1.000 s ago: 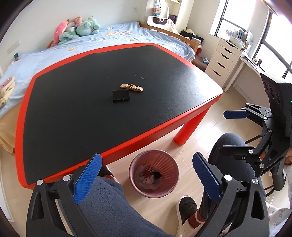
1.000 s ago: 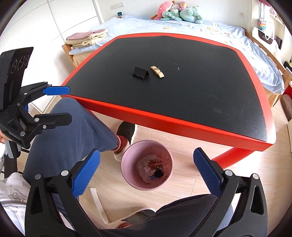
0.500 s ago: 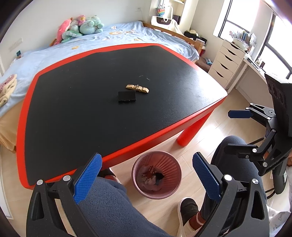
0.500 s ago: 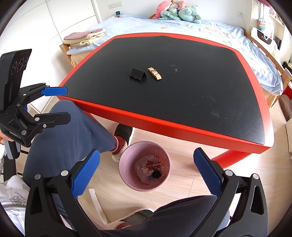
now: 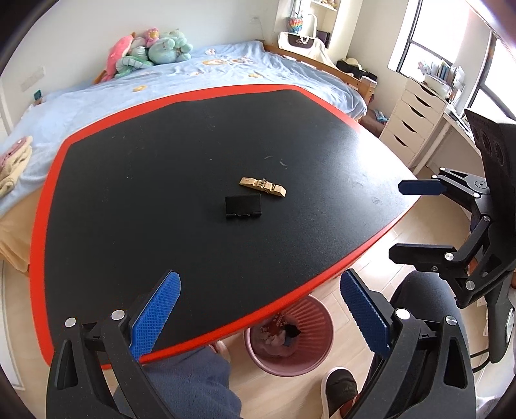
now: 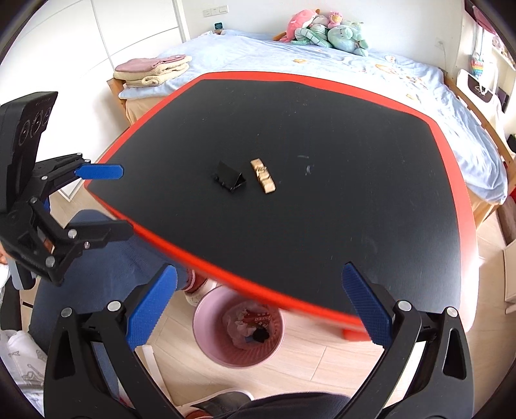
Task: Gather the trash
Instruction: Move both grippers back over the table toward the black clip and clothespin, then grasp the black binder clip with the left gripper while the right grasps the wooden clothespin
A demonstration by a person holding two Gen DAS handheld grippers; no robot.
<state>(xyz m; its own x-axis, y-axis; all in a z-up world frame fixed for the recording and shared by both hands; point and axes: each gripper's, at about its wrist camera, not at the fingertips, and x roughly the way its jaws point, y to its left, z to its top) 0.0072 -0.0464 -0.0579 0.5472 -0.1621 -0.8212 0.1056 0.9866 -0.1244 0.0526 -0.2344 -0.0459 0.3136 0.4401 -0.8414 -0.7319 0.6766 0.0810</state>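
Left wrist view: left gripper (image 5: 259,317) spread wide, empty, above the table (image 5: 96,225) edge. The right gripper (image 6: 259,306) gapes likewise. Binder clip (image 5: 242,207) and wooden clothespin (image 5: 262,186) lie mid-table, just apart. Pink bin (image 6: 238,328) below holds wrappers, perhaps tissue; only the right wrist view shows it unobstructed.

Matt black table (image 5: 161,193), ribbed plastic bin (image 6: 209,335)

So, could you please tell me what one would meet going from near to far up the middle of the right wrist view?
Pink bin → table's red edge → binder clip → bed → plush toys.
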